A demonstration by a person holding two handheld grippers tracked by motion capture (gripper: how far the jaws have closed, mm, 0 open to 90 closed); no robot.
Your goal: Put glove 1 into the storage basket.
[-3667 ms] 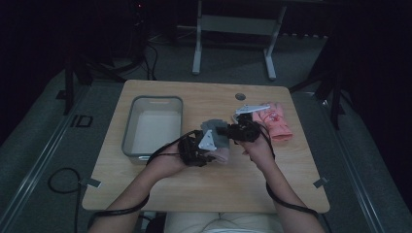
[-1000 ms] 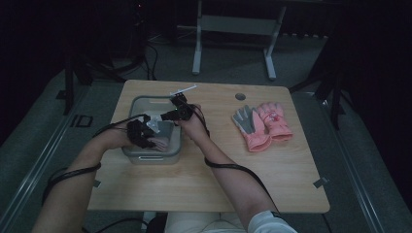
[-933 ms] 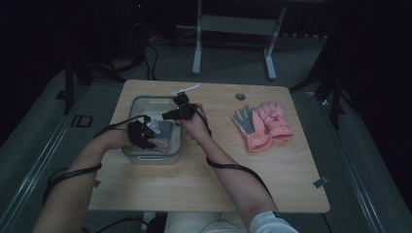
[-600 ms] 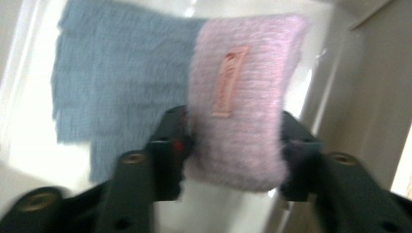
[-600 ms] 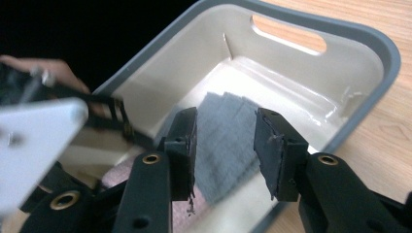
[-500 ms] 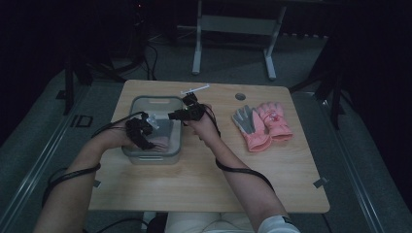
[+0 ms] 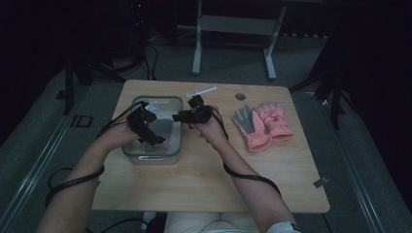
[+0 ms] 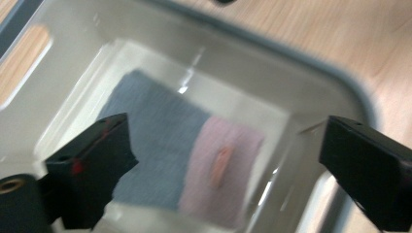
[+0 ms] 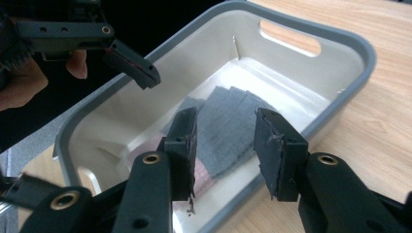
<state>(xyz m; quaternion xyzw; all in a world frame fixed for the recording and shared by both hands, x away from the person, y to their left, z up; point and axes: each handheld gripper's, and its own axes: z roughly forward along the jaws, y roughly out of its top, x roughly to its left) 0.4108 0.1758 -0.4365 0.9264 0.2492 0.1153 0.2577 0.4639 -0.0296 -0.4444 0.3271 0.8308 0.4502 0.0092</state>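
- high view: a pale rectangular plastic bin with a grey rim (image 7: 175,153) sits on the left half of the light wooden tabletop (image 7: 204,184), with both grippers over it.
- left gripper (image 7: 154,138) hangs above the bin's middle; in the left gripper view its jaws stand wide with nothing between them, having just been opening.
- below those jaws, a folded glove with a grey palm and pink cuff (image 8: 184,160) lies flat on the bin floor, no jaw touching it. i judge it has been let go there.
- right gripper (image 7: 176,117) is at the bin's far right edge; in the right gripper view (image 9: 224,145) its jaws are partly apart and empty, with the same glove seen beyond them in the bin.
- a pair of pink and grey winter gloves (image 7: 261,125) lies side by side on the right half of the tabletop, well apart from the bin and from both grippers.
- a thin white strip (image 7: 201,91) lies just beyond the bin near the far edge; what it is i cannot tell.
- progress, as i read it: one glove is in the bin, two are left on the tabletop, so the packing looks early to midway.
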